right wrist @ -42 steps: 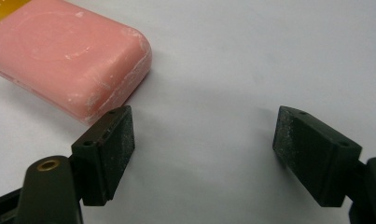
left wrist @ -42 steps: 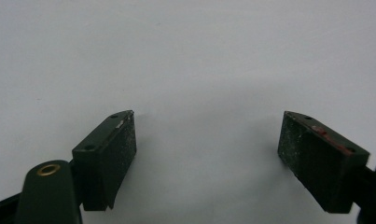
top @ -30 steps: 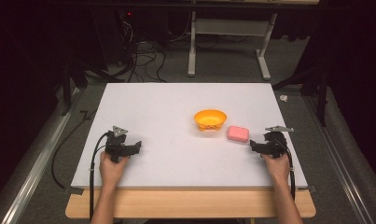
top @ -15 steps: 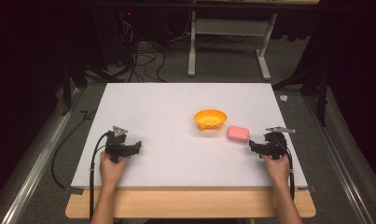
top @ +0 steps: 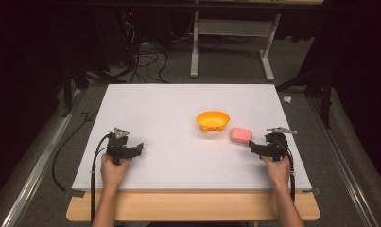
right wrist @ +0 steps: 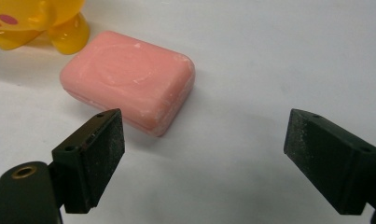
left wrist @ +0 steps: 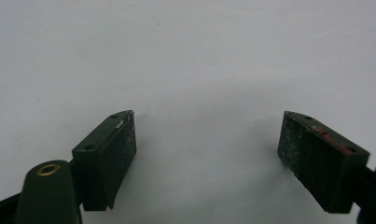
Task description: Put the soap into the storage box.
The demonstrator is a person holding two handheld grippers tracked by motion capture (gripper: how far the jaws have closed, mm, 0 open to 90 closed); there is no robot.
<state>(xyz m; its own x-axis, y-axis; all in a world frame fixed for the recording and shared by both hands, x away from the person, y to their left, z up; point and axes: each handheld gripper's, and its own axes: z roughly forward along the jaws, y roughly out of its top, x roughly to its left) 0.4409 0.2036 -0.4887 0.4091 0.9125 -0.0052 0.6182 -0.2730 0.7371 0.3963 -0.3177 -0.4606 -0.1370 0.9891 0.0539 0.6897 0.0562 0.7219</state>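
Right gripper (top: pixel 252 146) at the lower right of the high view, low over the white table (top: pixel 169 113); its jaws have just been opening and now stand wide, nothing between the pads; pink soap bar (top: pixel 241 135) lies flat on the table just up-left of the tips, not touched; in the right gripper view the soap bar (right wrist: pixel 128 80) sits upper left of centre, ahead of the left-hand jaw; yellow bowl (top: pixel 212 121) with small feet stands just beside the soap, left of it; left gripper (top: pixel 140 148) at lower left, well apart, jaws wide, holding nothing, bare table between them.
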